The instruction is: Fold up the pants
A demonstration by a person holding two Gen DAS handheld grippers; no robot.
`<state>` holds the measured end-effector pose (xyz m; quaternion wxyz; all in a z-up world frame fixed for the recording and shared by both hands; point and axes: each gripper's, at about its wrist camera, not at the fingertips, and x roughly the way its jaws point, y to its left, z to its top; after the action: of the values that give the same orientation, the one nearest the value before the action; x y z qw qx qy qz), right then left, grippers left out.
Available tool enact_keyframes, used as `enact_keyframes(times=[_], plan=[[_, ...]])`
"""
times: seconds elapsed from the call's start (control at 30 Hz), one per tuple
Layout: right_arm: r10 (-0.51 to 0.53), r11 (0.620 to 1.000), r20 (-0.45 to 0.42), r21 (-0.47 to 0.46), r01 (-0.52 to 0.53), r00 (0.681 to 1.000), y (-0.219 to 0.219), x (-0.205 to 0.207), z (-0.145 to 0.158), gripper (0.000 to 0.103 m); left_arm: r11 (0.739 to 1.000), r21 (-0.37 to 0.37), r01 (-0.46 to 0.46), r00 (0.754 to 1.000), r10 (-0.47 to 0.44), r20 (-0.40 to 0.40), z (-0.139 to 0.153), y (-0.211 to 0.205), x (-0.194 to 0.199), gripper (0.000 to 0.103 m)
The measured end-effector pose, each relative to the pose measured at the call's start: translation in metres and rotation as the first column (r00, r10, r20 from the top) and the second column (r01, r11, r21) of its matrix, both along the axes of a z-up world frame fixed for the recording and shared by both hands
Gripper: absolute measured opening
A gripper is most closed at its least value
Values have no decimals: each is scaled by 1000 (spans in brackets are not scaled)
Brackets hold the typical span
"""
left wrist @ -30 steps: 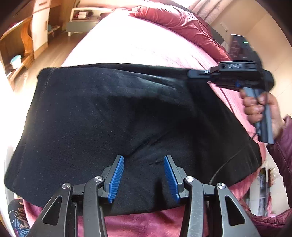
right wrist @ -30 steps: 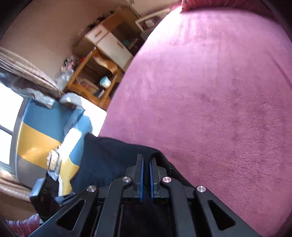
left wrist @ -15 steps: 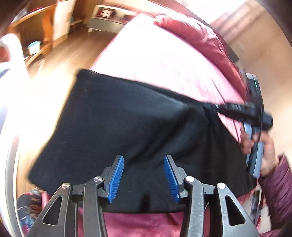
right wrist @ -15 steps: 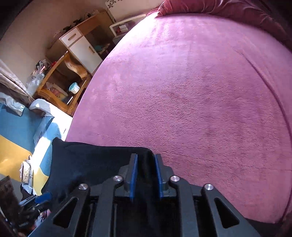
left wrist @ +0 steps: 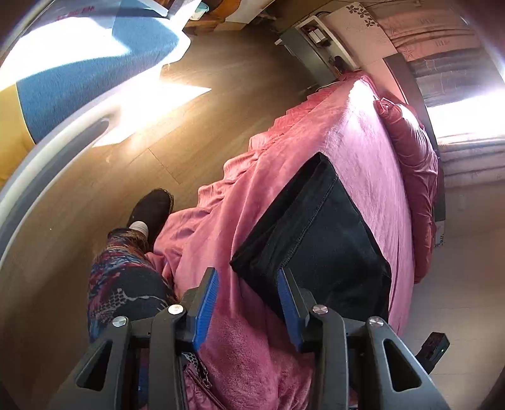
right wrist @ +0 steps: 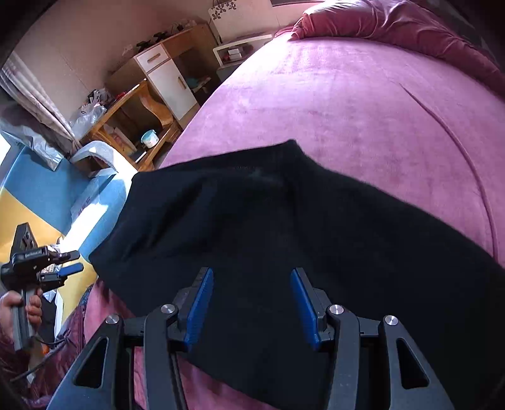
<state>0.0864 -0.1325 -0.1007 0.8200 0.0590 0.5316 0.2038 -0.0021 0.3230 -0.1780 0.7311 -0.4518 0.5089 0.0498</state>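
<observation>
The black pants lie folded in a flat block on the pink bed blanket. My right gripper hovers over their near part; its jaws are opening, with only the lying cloth beneath them. The left wrist view is rolled sideways and shows the pants just past my left gripper. Its jaws are closing with nothing pinched, over the blanket beside the pants' near corner. In the right wrist view the left gripper is off the bed's left edge, held by a hand.
A person's patterned trouser leg and dark shoe stand on the wooden floor beside the bed. A red duvet roll lies at the bed's head. A wooden shelf and white cabinet stand at the left.
My right gripper let go of the pants' edge, opened and drew back over the cloth. My left gripper rolled and swung away from the pants toward the bed's side.
</observation>
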Motion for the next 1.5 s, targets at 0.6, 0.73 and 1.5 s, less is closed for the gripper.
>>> enact_keyframes(times=[0.6,0.73,1.5], plan=[[-25,999,-100,-34,22,995,-24,-66,-34,52,983,143,117,988,-131,87,22,-36,12,6],[-4,998,-95,-58,-2,996,-19,-68,-40,52,958,215,188,982,-183,-43,-12,-49,21,6],[-19,1000,-70,13,20,997,-24,-77,-31,80,618,688,380,798,-595,94,93,-239,33,30]])
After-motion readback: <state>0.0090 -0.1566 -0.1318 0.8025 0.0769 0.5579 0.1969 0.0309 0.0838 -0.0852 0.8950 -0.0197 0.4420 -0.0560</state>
